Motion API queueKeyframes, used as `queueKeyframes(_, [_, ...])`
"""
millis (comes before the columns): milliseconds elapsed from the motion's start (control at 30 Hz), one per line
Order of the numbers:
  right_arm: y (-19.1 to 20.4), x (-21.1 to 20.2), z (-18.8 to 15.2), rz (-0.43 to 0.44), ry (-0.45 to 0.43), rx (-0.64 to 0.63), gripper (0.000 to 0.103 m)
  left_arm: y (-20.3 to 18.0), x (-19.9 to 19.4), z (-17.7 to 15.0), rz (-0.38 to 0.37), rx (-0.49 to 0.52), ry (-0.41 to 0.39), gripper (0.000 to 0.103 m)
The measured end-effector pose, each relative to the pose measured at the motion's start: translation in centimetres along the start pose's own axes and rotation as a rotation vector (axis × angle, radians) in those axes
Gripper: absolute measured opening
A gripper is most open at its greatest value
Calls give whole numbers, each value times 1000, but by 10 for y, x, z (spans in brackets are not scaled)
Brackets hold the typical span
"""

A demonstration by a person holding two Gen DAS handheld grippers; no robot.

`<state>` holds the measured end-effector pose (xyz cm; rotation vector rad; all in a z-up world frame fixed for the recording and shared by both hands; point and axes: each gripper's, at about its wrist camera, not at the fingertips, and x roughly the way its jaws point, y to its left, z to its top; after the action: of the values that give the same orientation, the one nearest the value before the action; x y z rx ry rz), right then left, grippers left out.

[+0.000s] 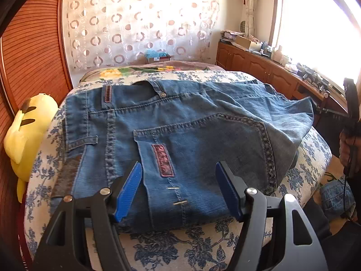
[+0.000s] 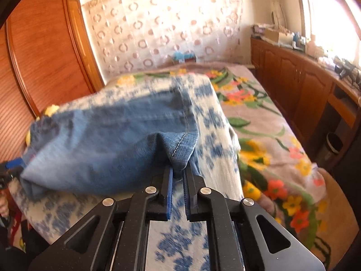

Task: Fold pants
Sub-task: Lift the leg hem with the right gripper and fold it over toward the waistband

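Observation:
Blue denim pants [image 1: 180, 135] lie on a blue-flowered white cushion [image 1: 203, 248], back pocket and waistband up, partly folded. My left gripper [image 1: 178, 176] is open, its blue pads [image 1: 128, 192] hovering over the near edge of the pants. In the right wrist view my right gripper [image 2: 178, 171] is shut on a hem edge of the pants [image 2: 112, 144] and holds that fabric lifted above the cushion [image 2: 216, 117]. The right gripper also shows at the far right of the left wrist view [image 1: 350, 113].
A yellow plush toy [image 1: 24, 131] lies at the cushion's left edge. A wooden wardrobe [image 1: 29, 56] stands left. A bed with a flowered blanket [image 2: 270, 122] lies right, with wooden cabinets [image 2: 304, 85] under a window. More denim [image 1: 336, 194] lies on the floor.

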<state>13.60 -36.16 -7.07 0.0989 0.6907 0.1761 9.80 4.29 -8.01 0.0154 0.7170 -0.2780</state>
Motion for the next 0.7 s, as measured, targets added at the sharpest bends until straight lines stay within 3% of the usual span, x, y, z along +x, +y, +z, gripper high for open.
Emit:
queueKeyframes(300, [62, -9, 50, 95, -109, -74, 4, 20, -15, 7, 43, -25, -37, 67])
queueKeyframes(700, [184, 9, 80, 290, -127, -222, 2, 65, -35, 2, 111, -97, -74, 68])
